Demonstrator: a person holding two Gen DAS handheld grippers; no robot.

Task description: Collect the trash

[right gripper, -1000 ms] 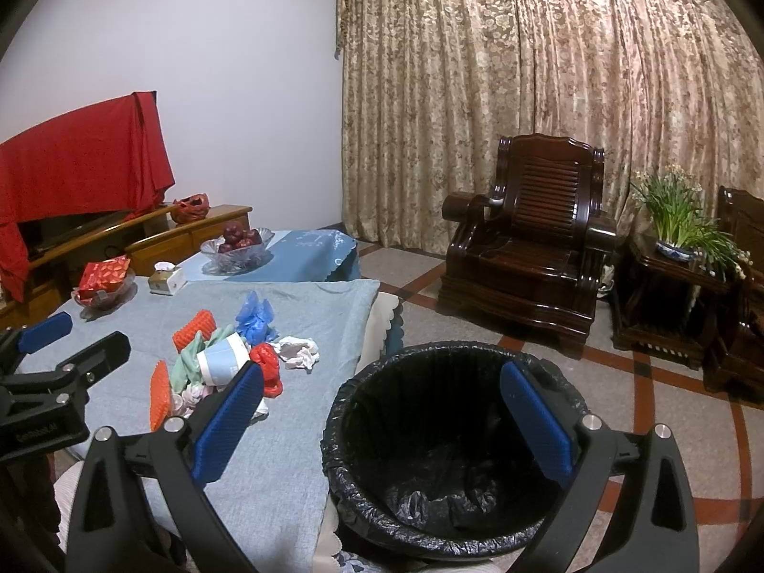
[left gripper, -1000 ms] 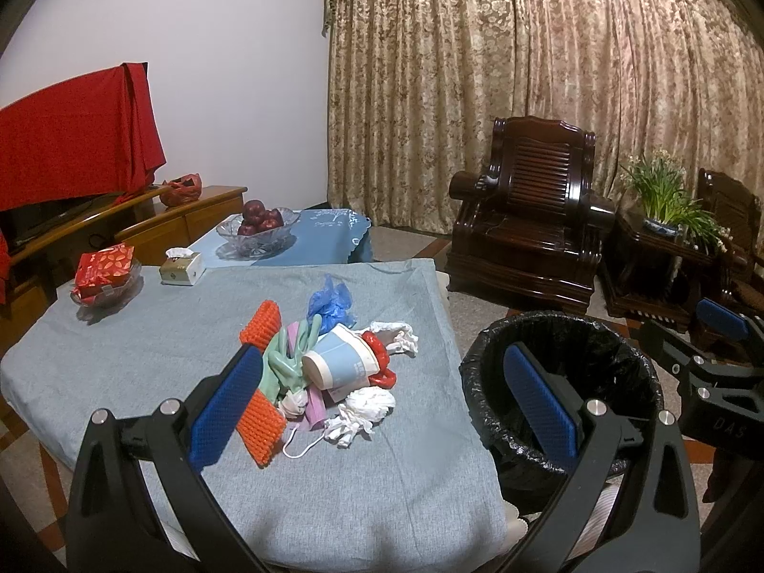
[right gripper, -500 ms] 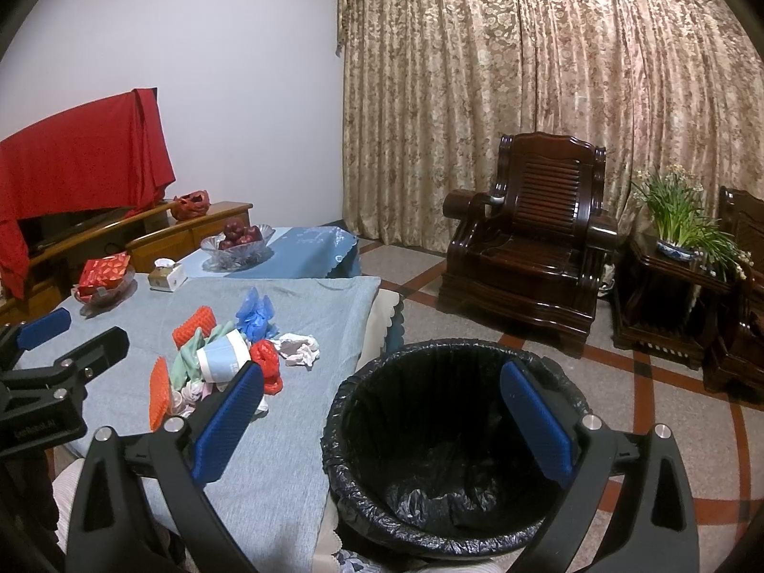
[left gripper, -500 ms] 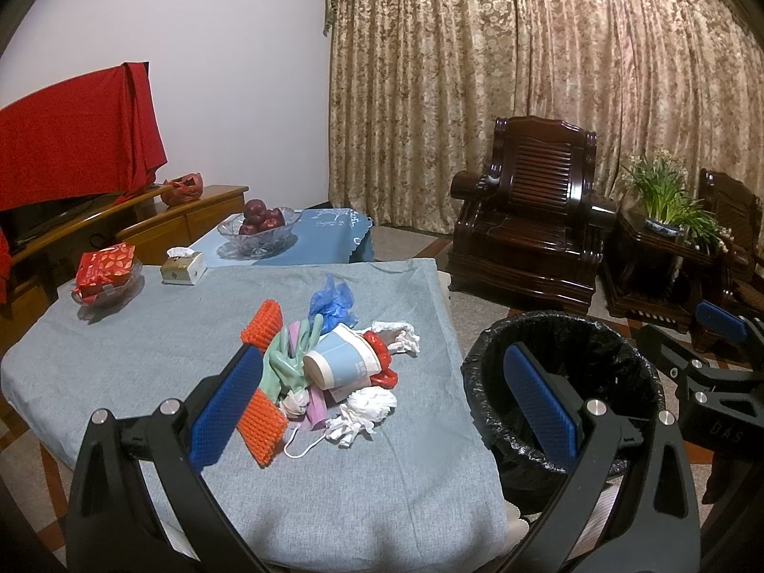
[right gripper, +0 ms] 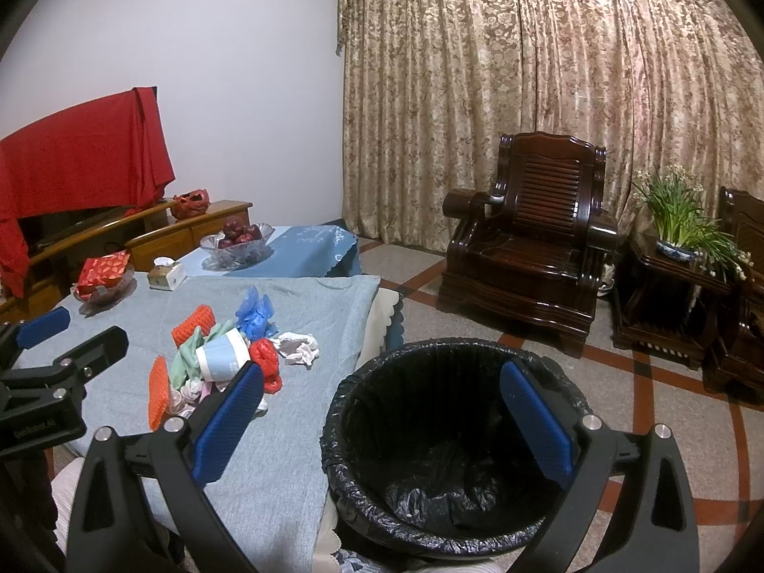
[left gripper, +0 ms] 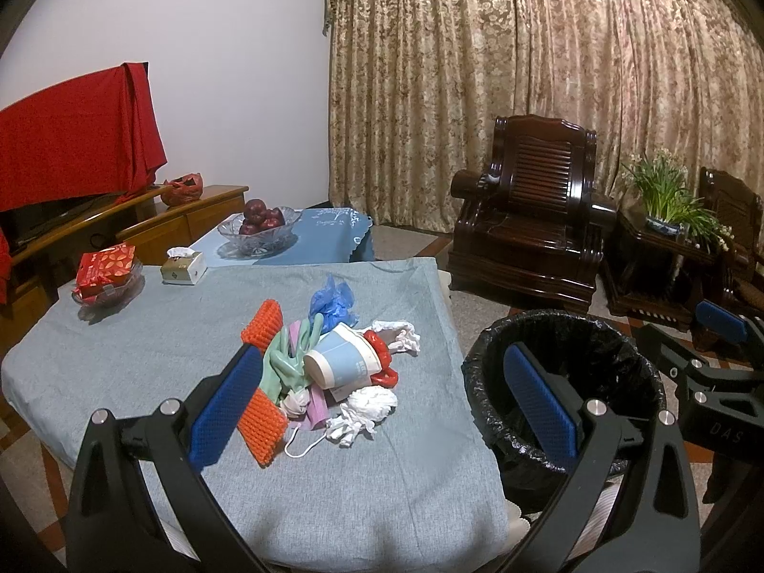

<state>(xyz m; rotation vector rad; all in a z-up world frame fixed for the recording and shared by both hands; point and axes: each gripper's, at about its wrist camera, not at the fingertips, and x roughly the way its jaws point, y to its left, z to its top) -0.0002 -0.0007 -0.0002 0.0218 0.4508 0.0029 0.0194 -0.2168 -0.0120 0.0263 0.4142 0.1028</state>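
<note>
A heap of trash lies on the grey-blue tablecloth [left gripper: 119, 353]: a tipped paper cup [left gripper: 341, 358], orange foam nets [left gripper: 261, 418], a green glove [left gripper: 286, 358], a blue plastic bag [left gripper: 332, 301], crumpled white tissues [left gripper: 365, 408], a red scrap [left gripper: 379, 358] and a pink mask. The same paper cup [right gripper: 222, 355] shows in the right wrist view. A bin lined with a black bag [right gripper: 449, 439] stands on the floor off the table's right edge. My left gripper [left gripper: 382, 406] hangs open over the table's near side. My right gripper [right gripper: 382, 422] is open above the bin. Both hold nothing.
At the table's far left stand a tissue box [left gripper: 184, 267] and a glass dish with a red packet [left gripper: 107, 277]. A fruit bowl [left gripper: 258, 231] sits on a lower blue table. Dark wooden armchairs [left gripper: 525, 234] and a potted plant [left gripper: 668, 200] stand by the curtain.
Both views have shifted only slightly; the right wrist view has drifted a little so the bin sits lower and nearer. Nothing was picked up or let go.
</note>
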